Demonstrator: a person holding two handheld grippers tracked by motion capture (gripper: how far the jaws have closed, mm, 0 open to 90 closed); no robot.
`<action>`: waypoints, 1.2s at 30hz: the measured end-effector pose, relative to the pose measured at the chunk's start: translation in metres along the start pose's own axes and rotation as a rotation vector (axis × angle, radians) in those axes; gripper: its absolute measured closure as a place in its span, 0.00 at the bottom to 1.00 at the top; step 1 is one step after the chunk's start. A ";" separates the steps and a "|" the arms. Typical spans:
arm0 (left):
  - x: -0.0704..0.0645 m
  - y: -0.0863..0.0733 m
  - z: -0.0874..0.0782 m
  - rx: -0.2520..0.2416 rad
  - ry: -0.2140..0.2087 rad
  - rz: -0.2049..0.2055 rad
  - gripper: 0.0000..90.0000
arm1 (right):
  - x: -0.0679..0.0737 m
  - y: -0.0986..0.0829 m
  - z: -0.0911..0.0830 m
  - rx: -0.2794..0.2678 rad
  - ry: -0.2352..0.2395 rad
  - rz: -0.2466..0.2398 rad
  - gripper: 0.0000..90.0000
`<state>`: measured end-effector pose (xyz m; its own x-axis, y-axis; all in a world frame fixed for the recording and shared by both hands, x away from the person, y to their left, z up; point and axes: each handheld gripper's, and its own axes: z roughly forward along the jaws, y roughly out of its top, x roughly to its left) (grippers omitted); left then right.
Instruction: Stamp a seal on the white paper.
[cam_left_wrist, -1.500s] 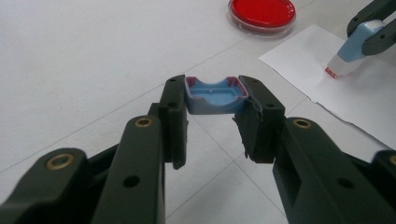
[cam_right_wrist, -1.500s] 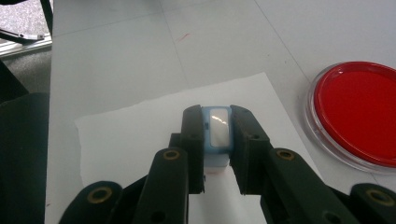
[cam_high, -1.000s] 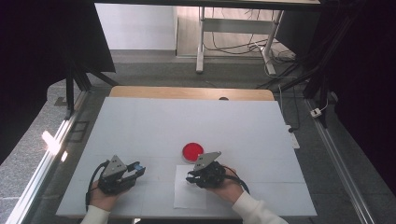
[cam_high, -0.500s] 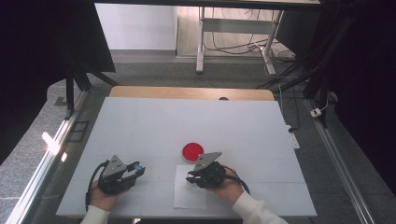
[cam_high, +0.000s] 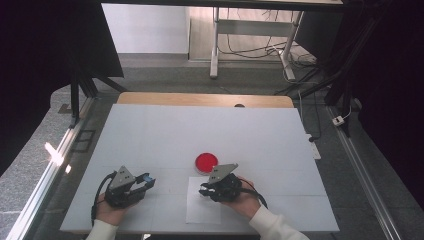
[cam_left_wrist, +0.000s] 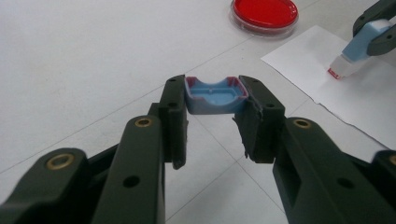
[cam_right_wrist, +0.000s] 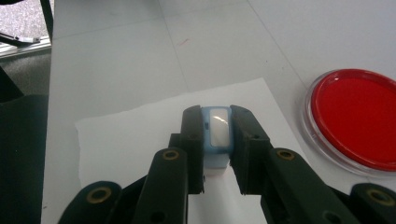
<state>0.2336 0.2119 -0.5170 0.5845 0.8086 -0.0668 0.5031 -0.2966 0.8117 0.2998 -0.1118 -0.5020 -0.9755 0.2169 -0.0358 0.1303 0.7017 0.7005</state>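
The right gripper (cam_right_wrist: 216, 140) has its jaws closed on a pale blue stamp (cam_right_wrist: 218, 135), one jaw pressed to each side of its body, the glossy window on its upper face showing between them. In the left gripper view the same stamp (cam_left_wrist: 357, 49) is seen tilted, its white, red-edged tip touching the sheet of white paper (cam_left_wrist: 355, 93) that lies under it. A faint red mark shows on the paper just below the stamp in the right gripper view, though it is too small to read. The paper (cam_right_wrist: 130, 144) spreads out beneath and ahead of these jaws. Just off their right side, clear of the paper's edge, sits a round clear dish holding a red pad (cam_right_wrist: 357, 121).

The left gripper (cam_left_wrist: 215, 100) pinches a small blue cap (cam_left_wrist: 215, 95) between its jaw tips, the cap's hollow side turned up and its rim edged in red; it is held above the table surface. Ahead of these jaws and to their right lie the red pad (cam_left_wrist: 265, 11) and, nearer, the corner of the paper.

From the high view the left gripper (cam_high: 145, 181) and the right gripper (cam_high: 204, 190) are well apart on the white table (cam_high: 200, 130), each held in a hand, with the red pad (cam_high: 206, 161) just beyond the right gripper and the paper (cam_high: 200, 212) under it
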 end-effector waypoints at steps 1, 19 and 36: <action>0.000 0.000 0.000 0.000 0.001 0.000 0.71 | 0.000 0.000 -0.001 -0.004 -0.003 -0.003 0.84; 0.001 0.000 0.001 0.003 0.000 0.002 0.71 | -0.006 0.002 -0.012 -0.061 -0.006 0.044 0.84; 0.001 -0.001 0.002 0.005 0.000 0.004 0.71 | -0.022 0.004 -0.044 -0.210 -0.069 0.141 0.84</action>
<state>0.2349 0.2115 -0.5186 0.5866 0.8073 -0.0640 0.5040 -0.3020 0.8092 0.3139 -0.1432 -0.4669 -0.9349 0.3538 0.0293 0.2178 0.5064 0.8344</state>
